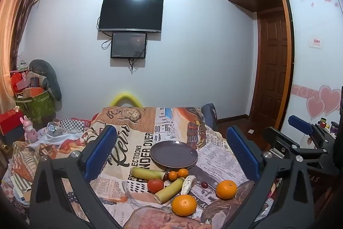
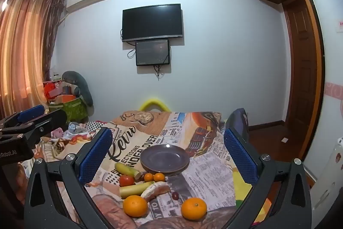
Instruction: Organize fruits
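Left gripper (image 1: pixel 171 156) and right gripper (image 2: pixel 168 156), both spread wide, gripping nothing, hover above 2 oranges (image 2: pixel 135 205) near empty plate (image 2: pixel 165 157).

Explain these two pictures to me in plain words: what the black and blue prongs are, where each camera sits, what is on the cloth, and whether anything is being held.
The prongs are two hand-held grippers; a person carries one in each hand. Each picture comes from a wide-angle camera on one gripper, looking along its blue-padded fingers. The left gripper and the right gripper are both open and hold nothing. On the printed tablecloth sits an empty dark plate. In front of it lie two large oranges, two small oranges, a tomato, two green stalk pieces, a pale peeled piece and a grape. Behind is a bedroom wall with a television.
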`<action>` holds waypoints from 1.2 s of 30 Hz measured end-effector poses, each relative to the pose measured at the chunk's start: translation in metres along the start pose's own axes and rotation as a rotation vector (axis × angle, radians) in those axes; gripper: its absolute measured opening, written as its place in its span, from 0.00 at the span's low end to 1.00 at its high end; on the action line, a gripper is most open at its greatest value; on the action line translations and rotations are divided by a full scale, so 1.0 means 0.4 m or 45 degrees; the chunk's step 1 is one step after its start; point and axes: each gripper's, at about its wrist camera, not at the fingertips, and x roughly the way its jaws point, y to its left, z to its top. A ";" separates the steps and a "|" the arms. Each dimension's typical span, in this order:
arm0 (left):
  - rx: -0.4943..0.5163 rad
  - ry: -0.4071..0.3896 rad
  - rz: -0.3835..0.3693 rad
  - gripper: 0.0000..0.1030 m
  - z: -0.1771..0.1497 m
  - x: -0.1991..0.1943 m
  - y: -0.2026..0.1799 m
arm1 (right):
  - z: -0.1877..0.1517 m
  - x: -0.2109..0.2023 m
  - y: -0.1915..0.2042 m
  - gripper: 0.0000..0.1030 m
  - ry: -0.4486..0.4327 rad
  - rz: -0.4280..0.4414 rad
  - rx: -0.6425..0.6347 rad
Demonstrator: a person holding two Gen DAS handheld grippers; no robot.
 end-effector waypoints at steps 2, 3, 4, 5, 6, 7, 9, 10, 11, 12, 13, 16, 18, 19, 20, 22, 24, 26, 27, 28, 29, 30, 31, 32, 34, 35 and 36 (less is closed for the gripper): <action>0.003 0.012 0.005 1.00 0.000 0.001 0.000 | 0.000 -0.001 0.001 1.00 -0.011 0.001 0.004; 0.001 0.013 0.004 1.00 0.001 0.000 0.000 | 0.000 -0.001 0.002 1.00 -0.010 -0.001 0.002; -0.002 0.015 0.003 1.00 0.001 0.000 0.001 | -0.001 -0.001 0.002 1.00 -0.010 -0.003 0.002; -0.004 0.016 0.002 1.00 0.001 -0.001 0.001 | -0.001 -0.001 0.001 1.00 -0.009 -0.003 0.002; -0.005 0.016 0.003 1.00 0.001 -0.003 0.002 | 0.000 -0.001 0.001 1.00 -0.008 -0.003 0.003; -0.007 0.015 0.005 1.00 0.001 -0.006 0.002 | 0.000 -0.001 0.001 1.00 -0.008 -0.003 0.003; -0.006 0.030 -0.002 1.00 0.005 0.003 0.016 | 0.001 -0.002 -0.001 1.00 -0.009 -0.004 0.003; -0.006 0.029 -0.002 1.00 0.006 0.004 0.019 | -0.005 -0.004 0.011 1.00 -0.008 -0.005 -0.003; -0.007 0.028 -0.002 1.00 0.006 0.005 0.022 | -0.003 -0.003 0.011 1.00 -0.007 -0.004 -0.003; -0.007 0.029 -0.001 1.00 0.006 0.006 0.025 | -0.003 -0.004 0.011 1.00 -0.006 -0.003 -0.004; -0.008 0.031 -0.002 1.00 0.006 0.009 0.028 | -0.003 -0.004 0.011 1.00 -0.007 -0.004 -0.005; -0.004 0.026 -0.006 1.00 -0.002 0.004 0.011 | -0.001 0.000 0.004 1.00 -0.005 -0.002 -0.001; -0.003 0.026 -0.005 1.00 -0.001 0.004 0.011 | -0.006 0.000 0.003 1.00 -0.005 0.000 0.001; -0.003 0.027 -0.005 1.00 0.000 0.005 0.011 | -0.007 0.000 0.006 1.00 -0.005 0.001 0.001; -0.004 0.027 -0.005 1.00 0.001 0.003 0.011 | -0.006 0.003 0.005 1.00 -0.004 0.001 0.002; -0.004 0.028 -0.007 1.00 0.000 0.004 0.013 | -0.006 0.003 0.005 1.00 -0.003 0.001 -0.001; -0.005 0.027 -0.006 1.00 -0.001 0.004 0.012 | -0.008 0.000 0.003 1.00 0.000 0.001 0.000; -0.005 0.027 -0.007 1.00 -0.001 0.004 0.012 | -0.009 -0.001 0.004 1.00 0.000 0.001 0.001; -0.006 0.027 -0.007 1.00 -0.001 0.003 0.012 | -0.010 -0.001 0.003 1.00 0.001 0.001 0.002; -0.006 0.026 -0.008 1.00 -0.001 0.003 0.012 | -0.010 -0.001 0.003 1.00 0.002 0.001 0.002; -0.007 0.026 -0.008 1.00 -0.001 0.006 0.013 | -0.010 -0.001 0.004 1.00 0.002 0.001 0.002; -0.008 0.026 -0.006 1.00 -0.002 0.008 0.015 | -0.010 -0.001 0.005 1.00 0.002 0.000 0.002; -0.008 0.026 -0.005 1.00 -0.002 0.008 0.015 | -0.011 -0.001 0.005 1.00 0.003 0.000 0.003; -0.008 0.026 -0.007 1.00 -0.002 0.007 0.014 | -0.010 -0.001 0.006 1.00 0.003 0.000 0.004; -0.010 0.027 -0.009 1.00 -0.004 0.008 0.014 | -0.011 -0.002 0.008 1.00 0.002 0.001 0.005; -0.010 0.028 -0.009 1.00 -0.004 0.008 0.013 | -0.010 -0.002 0.007 1.00 0.002 0.000 0.005; -0.009 0.029 -0.010 1.00 -0.005 0.009 0.013 | -0.010 -0.002 0.007 1.00 0.001 -0.001 0.005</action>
